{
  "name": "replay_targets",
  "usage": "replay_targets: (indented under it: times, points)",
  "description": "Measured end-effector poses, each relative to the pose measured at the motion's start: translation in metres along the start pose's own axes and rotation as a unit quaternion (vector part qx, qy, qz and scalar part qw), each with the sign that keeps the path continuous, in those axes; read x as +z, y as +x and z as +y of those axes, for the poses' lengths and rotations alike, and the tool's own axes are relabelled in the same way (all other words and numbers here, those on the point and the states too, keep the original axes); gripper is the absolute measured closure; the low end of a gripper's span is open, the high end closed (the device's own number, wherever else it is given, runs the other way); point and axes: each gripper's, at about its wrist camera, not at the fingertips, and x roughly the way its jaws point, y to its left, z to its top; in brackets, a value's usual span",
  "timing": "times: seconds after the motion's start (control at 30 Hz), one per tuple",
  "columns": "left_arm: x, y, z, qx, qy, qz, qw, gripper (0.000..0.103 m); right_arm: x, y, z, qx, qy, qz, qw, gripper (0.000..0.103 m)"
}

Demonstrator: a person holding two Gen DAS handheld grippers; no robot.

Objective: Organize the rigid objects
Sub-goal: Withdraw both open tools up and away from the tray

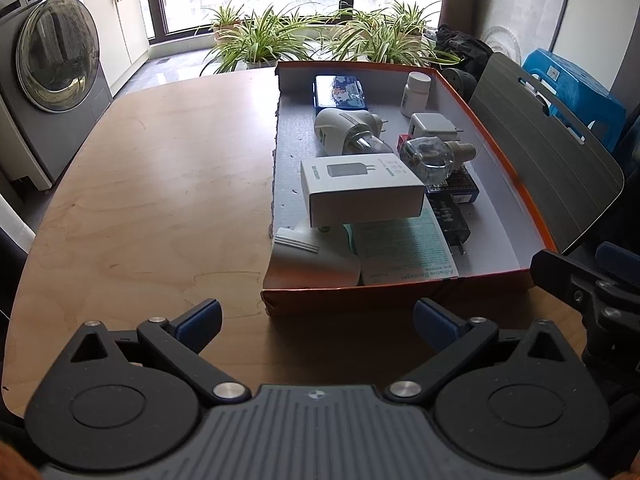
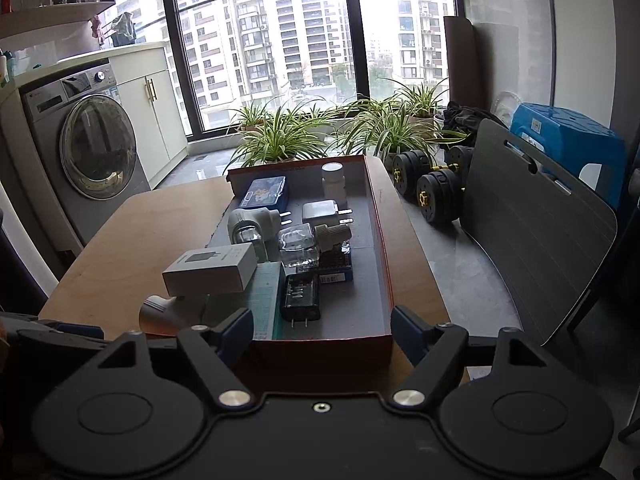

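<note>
An orange-rimmed cardboard box [image 1: 496, 152] [image 2: 382, 240] on the wooden table [image 1: 160, 184] holds several rigid objects: a white charger box [image 1: 362, 190] [image 2: 210, 270], a glass bottle [image 1: 428, 156] [image 2: 298, 248], a white pill bottle [image 1: 416, 94] [image 2: 334, 184], a blue tin [image 1: 340, 92] [image 2: 266, 192], white plugs, a black adapter [image 2: 300, 296] and a bandage box [image 1: 404, 250]. My left gripper [image 1: 318, 320] is open and empty just before the box's near wall. My right gripper [image 2: 322, 330] is open and empty at the box's near right corner.
A washing machine [image 1: 48, 80] stands left of the table. Potted plants [image 1: 280, 40] line the window behind. A grey folded chair back [image 1: 540, 136] leans on the right, with black dumbbells [image 2: 432, 188] and a blue stool [image 2: 568, 136] beyond.
</note>
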Motion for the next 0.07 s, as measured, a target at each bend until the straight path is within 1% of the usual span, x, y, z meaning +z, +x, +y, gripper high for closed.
replay_targets:
  times: [0.07]
  points:
    - [0.0006, 0.0003, 0.0009, 0.001, -0.003, 0.001, 1.0, 0.0, 0.0, 0.0011, -0.0001, -0.001, 0.0, 0.001, 1.0, 0.014]
